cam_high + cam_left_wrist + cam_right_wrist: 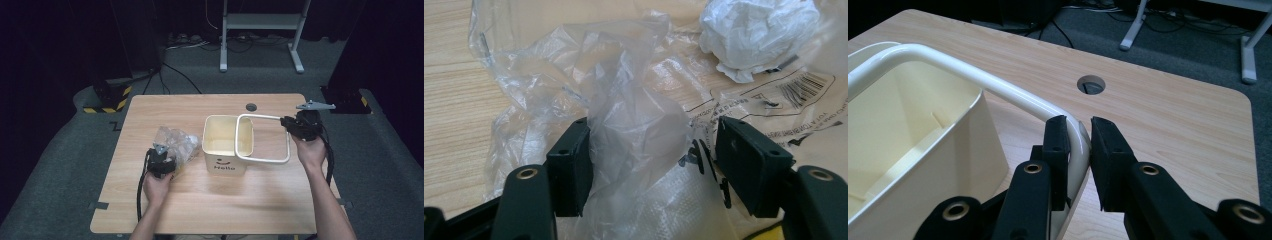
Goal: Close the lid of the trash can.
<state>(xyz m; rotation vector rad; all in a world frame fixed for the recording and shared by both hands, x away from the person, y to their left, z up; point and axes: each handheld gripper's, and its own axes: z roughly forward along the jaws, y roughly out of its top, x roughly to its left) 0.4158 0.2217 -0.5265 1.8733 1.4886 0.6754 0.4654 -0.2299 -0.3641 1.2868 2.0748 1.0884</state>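
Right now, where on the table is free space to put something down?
Free: the near strip of the table in front of the cream bin, and the far left part behind the plastic bag. Crowded: the middle, where bag, bin and the white rim frame sit close together.

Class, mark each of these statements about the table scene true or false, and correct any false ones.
1. The right gripper is clamped on the bin's frame. True.
2. The cream bin lies tipped on its side. False: it stands upright, open at the top.
3. Clear plastic bag sits between the left gripper's jaws. True.
4. A crumpled white wad lies inside the bin. False: it lies on the table, by the plastic bag.
5. The bin's front reads "Hello". True.
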